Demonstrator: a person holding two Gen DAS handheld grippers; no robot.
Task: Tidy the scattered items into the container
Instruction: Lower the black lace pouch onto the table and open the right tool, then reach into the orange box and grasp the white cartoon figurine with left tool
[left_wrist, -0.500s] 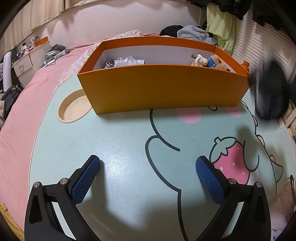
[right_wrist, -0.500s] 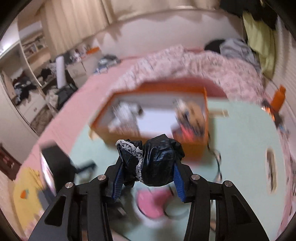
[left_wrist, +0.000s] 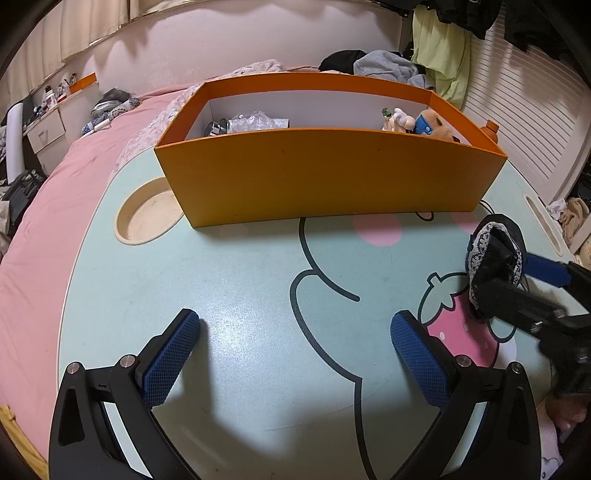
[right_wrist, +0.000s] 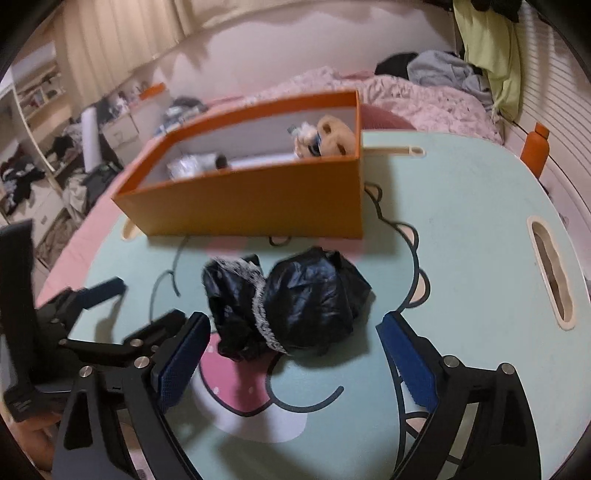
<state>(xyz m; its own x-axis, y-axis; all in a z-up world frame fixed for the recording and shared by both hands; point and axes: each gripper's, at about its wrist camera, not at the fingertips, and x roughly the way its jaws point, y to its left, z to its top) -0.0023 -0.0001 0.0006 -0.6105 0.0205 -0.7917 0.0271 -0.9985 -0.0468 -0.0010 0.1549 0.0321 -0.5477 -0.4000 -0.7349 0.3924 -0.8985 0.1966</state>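
Note:
An orange box (left_wrist: 325, 177) stands at the far side of the mint cartoon table (left_wrist: 240, 280); it also shows in the right wrist view (right_wrist: 258, 199). It holds a plush toy (left_wrist: 432, 123), a figurine and a clear wrapper. A black bundle with lace trim (right_wrist: 295, 306) lies on the table between my right gripper's (right_wrist: 293, 352) open fingers, untouched by the pads. In the left wrist view the bundle (left_wrist: 495, 254) sits at the right edge. My left gripper (left_wrist: 295, 343) is open and empty over the table.
A round cup recess (left_wrist: 147, 214) lies left of the box and a slot handle (right_wrist: 550, 269) at the table's right. An orange bottle (right_wrist: 535, 151) stands beyond the table. Pink bedding (left_wrist: 44, 221) surrounds the table, with clothes piled behind.
My right gripper has opened and come down; the black bundle it held now lies on the table in front of the box. The left gripper has barely moved.

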